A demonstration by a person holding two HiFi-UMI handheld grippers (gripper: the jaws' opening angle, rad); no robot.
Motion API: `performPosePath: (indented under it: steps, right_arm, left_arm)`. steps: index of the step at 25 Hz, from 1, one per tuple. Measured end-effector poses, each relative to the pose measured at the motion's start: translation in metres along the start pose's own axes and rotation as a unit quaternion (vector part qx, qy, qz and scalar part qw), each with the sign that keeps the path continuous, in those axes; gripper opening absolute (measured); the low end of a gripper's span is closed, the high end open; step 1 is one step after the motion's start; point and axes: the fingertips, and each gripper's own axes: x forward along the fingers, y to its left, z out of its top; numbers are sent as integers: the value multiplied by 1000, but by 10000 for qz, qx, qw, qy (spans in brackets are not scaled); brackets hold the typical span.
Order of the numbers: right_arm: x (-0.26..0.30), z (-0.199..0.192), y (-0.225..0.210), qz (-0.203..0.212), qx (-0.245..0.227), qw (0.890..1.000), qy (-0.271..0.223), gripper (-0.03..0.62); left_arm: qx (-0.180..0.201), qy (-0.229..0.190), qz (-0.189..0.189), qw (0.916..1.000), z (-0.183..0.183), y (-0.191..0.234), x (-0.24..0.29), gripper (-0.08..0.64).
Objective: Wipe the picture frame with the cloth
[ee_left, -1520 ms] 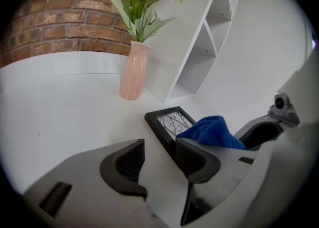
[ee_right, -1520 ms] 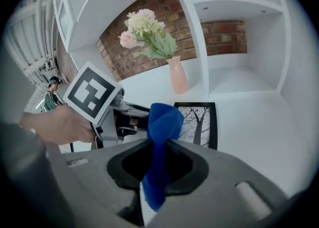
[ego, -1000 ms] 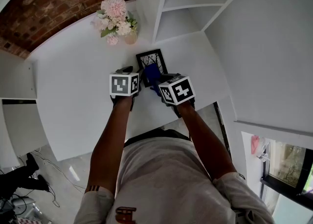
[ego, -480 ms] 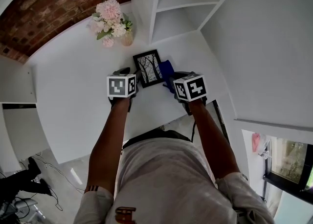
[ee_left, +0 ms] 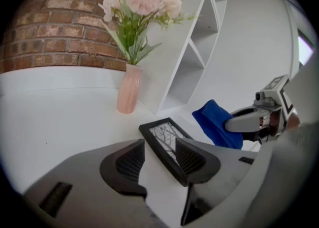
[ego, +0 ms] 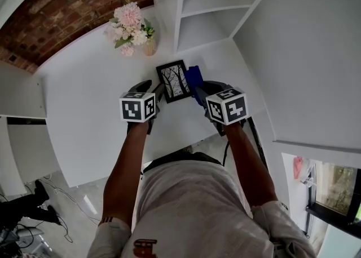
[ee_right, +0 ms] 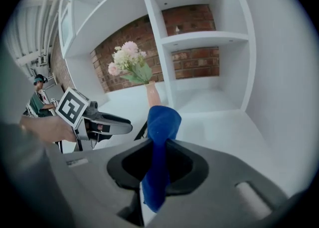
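Clenching the right gripper (ee_right: 158,166) on a blue cloth (ee_right: 162,122), pinched at mid-length, standing up past the jaws and hanging below them. Holds that cloth just beside the right side of the picture frame (ego: 174,80); cannot tell whether touching it. Sets the left gripper (ee_left: 159,148) at the frame's near left corner, released and spread wide, straddling the black edge close to the right jaw, with bare desk (ego: 84,110) on the other side of the gap. Finds the frame lying face up on the right half of the desk, in front of the white shelf unit (ego: 197,23) at the far right corner, with a drawing of bare trees in it. Places a pink vase (ee_left: 128,90) of pale flowers (ego: 130,20) near the far edge, left of the shelf unit and well apart from the frame, before a brick wall (ego: 67,3).
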Motion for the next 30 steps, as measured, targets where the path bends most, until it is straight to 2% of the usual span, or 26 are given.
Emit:
performPosePath:
  steps: [3, 5, 9, 15, 18, 24, 30]
  right_arm:
    - [-13, 22, 10, 122, -161, 9988, -447, 66]
    - [-24, 37, 21, 263, -327, 9959, -805, 66]
    - [-48, 62, 40, 531, -550, 9854, -1521, 66]
    - [-82, 87, 68, 820, -712, 9692, -2212, 66]
    - [-103, 104, 82, 964, -827, 9547, -2692, 66]
    - [-142, 128, 104, 1174, -1066, 9201, -3583, 66]
    - [-165, 133, 121, 1418, -1357, 8911, -4093, 66]
  left_arm:
    - [46, -610, -256, 9978, 26, -16, -23, 187]
    - [149, -1093, -511, 9926, 44, -30, -41, 182]
    - [486, -1847, -731, 9789, 73, -55, -77, 164]
    - [1048, -2752, -821, 9521, 107, -90, -129, 109]
    - [1300, -3069, -857, 9389, 120, -109, -153, 78]
    - [1662, -3511, -785, 9181, 136, -136, -190, 21]
    - [1844, -3792, -655, 9044, 141, -150, -210, 0]
